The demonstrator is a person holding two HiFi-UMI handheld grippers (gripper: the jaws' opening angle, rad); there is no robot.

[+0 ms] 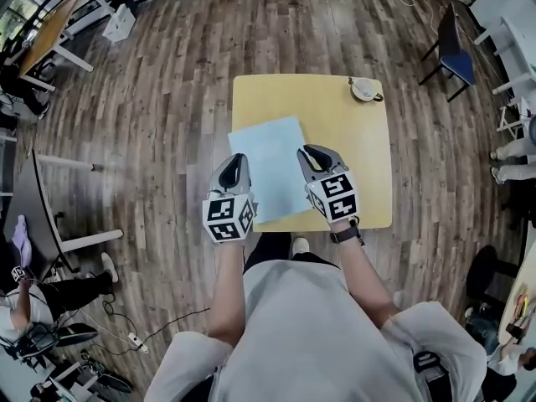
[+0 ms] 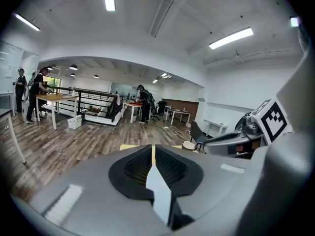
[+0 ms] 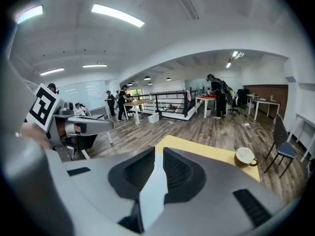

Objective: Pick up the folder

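A pale blue folder (image 1: 270, 167) lies flat on the square yellow table (image 1: 352, 149), its near corner reaching the table's front edge. My left gripper (image 1: 234, 162) is at the folder's left edge, and in the left gripper view its jaws (image 2: 153, 150) meet with nothing seen between them. My right gripper (image 1: 311, 154) is over the folder's right edge, also shut (image 3: 158, 154) and empty. Whether either tip touches the folder I cannot tell. In both gripper views the folder is hidden under the gripper bodies.
A white cup (image 1: 365, 89) stands at the table's far right corner, also seen from the right gripper (image 3: 245, 156). A blue chair (image 1: 456, 53) stands beyond the table on the right. Wooden floor surrounds the table. People stand at distant desks (image 2: 54, 98).
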